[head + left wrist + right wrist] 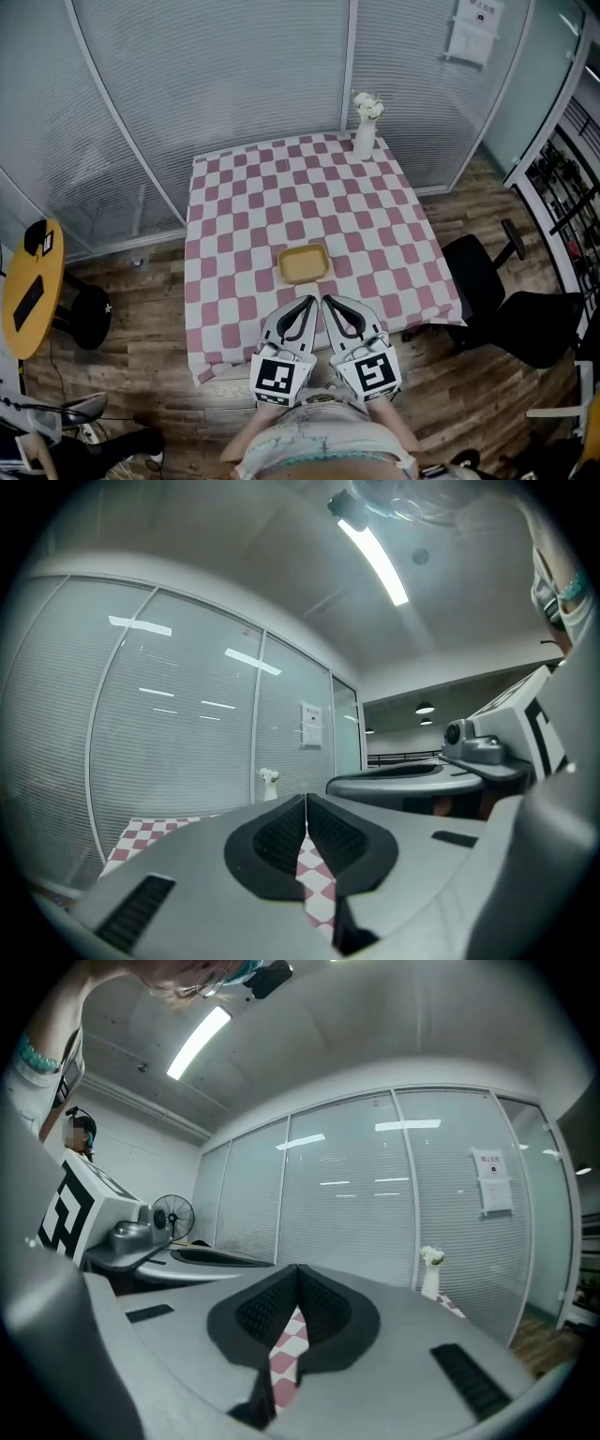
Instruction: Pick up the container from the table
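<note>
A shallow tan square container (303,263) sits on the pink-and-white checked table (244,202), near its front edge. Both grippers hang side by side just in front of it, over the table's near edge. My left gripper (311,300) has its jaws closed together with nothing between them; in the left gripper view its tips (307,801) meet in a thin line. My right gripper (326,301) is likewise shut and empty, its tips (298,1269) touching. Neither gripper touches the container, which both gripper views hide behind the jaws.
A white vase with flowers (366,127) stands at the table's far right corner, also seen as a small vase (269,784) and vase (430,1274). A black office chair (502,295) is at the right, a yellow round table (28,286) at the left. Glass walls with blinds surround the far side.
</note>
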